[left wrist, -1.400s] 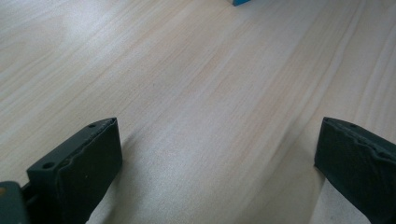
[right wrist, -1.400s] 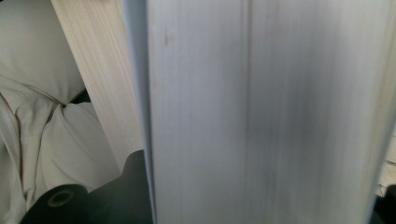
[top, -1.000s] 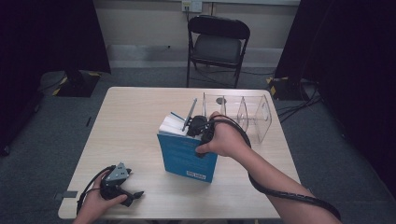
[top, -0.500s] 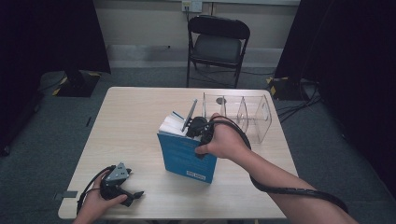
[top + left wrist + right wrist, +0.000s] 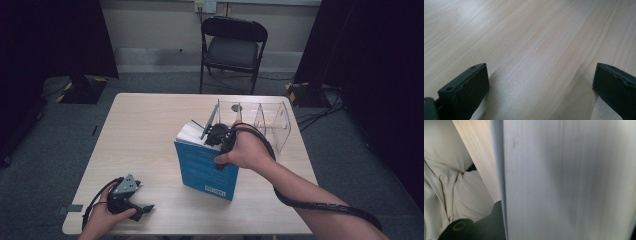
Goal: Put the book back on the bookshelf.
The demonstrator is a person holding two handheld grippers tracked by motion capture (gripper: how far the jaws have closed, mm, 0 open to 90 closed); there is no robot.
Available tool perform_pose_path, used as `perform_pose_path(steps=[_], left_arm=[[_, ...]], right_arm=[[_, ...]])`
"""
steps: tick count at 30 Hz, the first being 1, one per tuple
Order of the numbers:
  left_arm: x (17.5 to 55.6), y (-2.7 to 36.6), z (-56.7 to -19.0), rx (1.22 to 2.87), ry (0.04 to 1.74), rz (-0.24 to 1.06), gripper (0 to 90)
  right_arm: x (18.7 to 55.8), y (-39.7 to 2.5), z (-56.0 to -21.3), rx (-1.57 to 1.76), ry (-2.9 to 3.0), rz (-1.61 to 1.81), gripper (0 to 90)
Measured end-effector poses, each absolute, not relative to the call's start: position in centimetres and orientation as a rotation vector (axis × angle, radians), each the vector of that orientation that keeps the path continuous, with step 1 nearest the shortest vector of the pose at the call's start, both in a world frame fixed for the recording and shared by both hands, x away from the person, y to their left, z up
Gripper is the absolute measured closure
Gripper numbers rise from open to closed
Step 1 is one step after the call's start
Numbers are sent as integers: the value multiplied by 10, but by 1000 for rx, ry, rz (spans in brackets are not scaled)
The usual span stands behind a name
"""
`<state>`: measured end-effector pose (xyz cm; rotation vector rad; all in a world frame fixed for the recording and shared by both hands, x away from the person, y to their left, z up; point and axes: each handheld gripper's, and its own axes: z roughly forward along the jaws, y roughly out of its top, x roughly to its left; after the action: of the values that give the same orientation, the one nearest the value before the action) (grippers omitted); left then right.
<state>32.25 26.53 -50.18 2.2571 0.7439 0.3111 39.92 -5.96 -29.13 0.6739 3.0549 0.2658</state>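
The left gripper [image 5: 136,207] sits low on the table [image 5: 150,125], at about 7 o'clock, held in the person's left hand [image 5: 102,220]. In the left gripper view its two black jaws are spread wide apart, with bare light wood [image 5: 536,50] between them and nothing in them.

Near the middle of the table a blue book [image 5: 206,167] stands up, its white pages [image 5: 192,132] on top. The right hand [image 5: 247,150] holds the right gripper [image 5: 216,134] at the top of the book. In the right gripper view the page edges [image 5: 569,180] are very close up and I cannot tell if the jaws are spread or pinching.

A black cable [image 5: 310,202] trails along the right arm.

At about 2 o'clock from the book a clear plastic box [image 5: 272,117] stands just behind the right hand.

Past the table, at 12 o'clock, stands a dark folding chair [image 5: 232,47]
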Motion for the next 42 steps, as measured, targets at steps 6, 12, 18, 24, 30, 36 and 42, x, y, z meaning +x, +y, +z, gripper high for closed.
perform_pose_path(steps=[6, 12, 18, 24, 30, 36, 42], left_arm=[[322, 265, -502, 2256, 747, 311, 0], [323, 265, -502, 2257, 745, 312, 0], [323, 265, -502, 2256, 745, 311, 0], [322, 265, -502, 2253, 750, 301, 0], [322, 265, -502, 2253, 749, 301, 0], [322, 265, -502, 2252, 751, 299, 0], [323, 265, -502, 2256, 744, 311, 0]], right_arm=[[396, -74, -281, 709, 3033, 271, 613], [393, -85, -274, 724, 3030, 257, 613], [390, -96, -270, 741, 3026, 264, 613], [389, -105, -267, 754, 3021, 258, 613], [388, -113, -265, 789, 3011, 268, 614], [386, -121, -263, 799, 2997, 257, 614], [386, -131, -262, 828, 2993, 269, 614]])
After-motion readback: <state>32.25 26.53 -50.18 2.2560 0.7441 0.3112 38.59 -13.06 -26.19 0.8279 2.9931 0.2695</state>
